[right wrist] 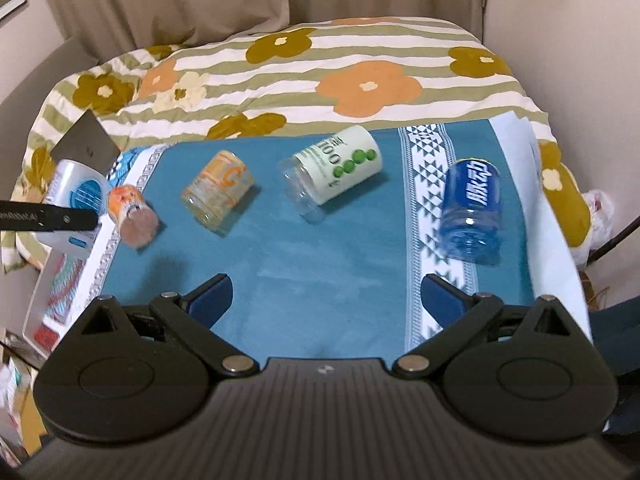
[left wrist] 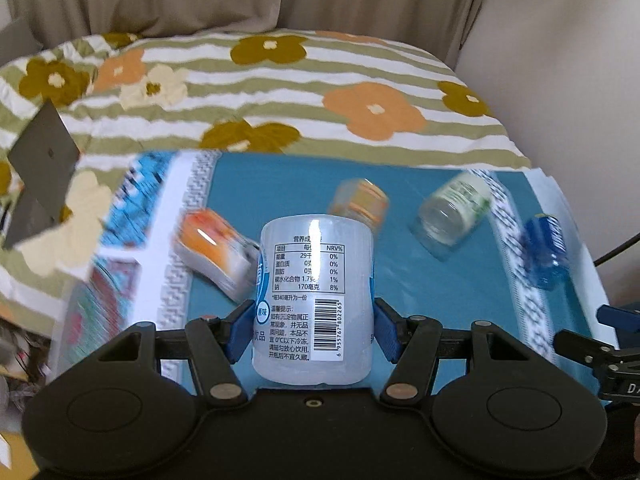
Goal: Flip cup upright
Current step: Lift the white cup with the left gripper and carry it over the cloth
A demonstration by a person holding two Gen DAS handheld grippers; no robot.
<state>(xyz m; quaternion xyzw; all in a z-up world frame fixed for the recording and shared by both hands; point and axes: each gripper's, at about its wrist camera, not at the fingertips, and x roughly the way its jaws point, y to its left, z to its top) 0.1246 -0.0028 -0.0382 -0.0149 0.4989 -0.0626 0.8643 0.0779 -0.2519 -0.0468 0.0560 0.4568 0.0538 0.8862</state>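
My left gripper (left wrist: 314,326) is shut on a white cup (left wrist: 316,300) with a printed nutrition label and barcode, held above the blue cloth; the cup also shows at the far left of the right wrist view (right wrist: 74,196). Several cups lie on their sides on the cloth: an orange-white one (right wrist: 132,216), a clear orange-print one (right wrist: 218,192), a white one with green dots (right wrist: 334,170) and a blue one (right wrist: 472,210). My right gripper (right wrist: 326,300) is open and empty, low over the near part of the cloth.
The blue cloth (right wrist: 320,264) with white patterned borders covers a surface against a floral striped quilt (right wrist: 360,76). A dark grey card (right wrist: 86,146) sticks up at the left. Curtains and a wall stand behind.
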